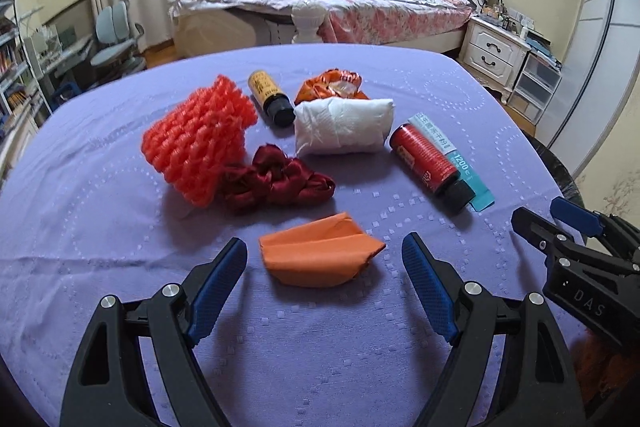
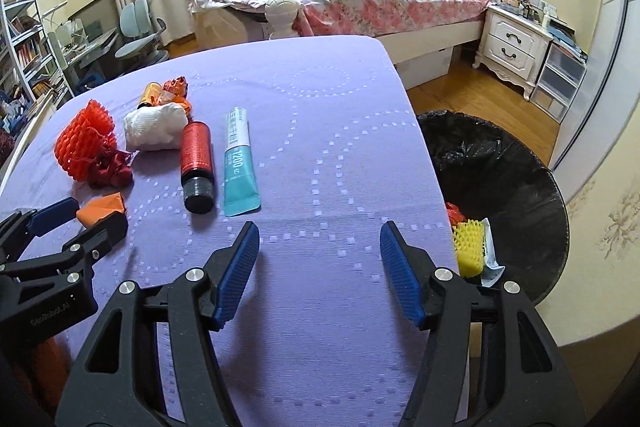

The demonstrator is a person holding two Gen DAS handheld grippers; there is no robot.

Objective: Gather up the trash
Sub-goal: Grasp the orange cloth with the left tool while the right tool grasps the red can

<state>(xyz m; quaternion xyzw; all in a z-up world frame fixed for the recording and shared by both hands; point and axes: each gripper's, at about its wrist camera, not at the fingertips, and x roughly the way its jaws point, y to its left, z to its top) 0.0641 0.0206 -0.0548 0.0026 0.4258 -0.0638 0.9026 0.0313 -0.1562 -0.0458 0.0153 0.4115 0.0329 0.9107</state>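
Right wrist: purple tablecloth (image 2: 320, 131), bdrm.

Crumpled orange paper (image 1: 320, 259), red net (image 1: 200, 139), bottles and tube lie on purple cloth (image 1: 120, 267).

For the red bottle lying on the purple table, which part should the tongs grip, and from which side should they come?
Grip the red bottle across the middle of its straight body, coming from above with the right tongs, which are open and nearer. It lies flat, with the teal tube close beside it, so one finger must slip into that narrow gap.
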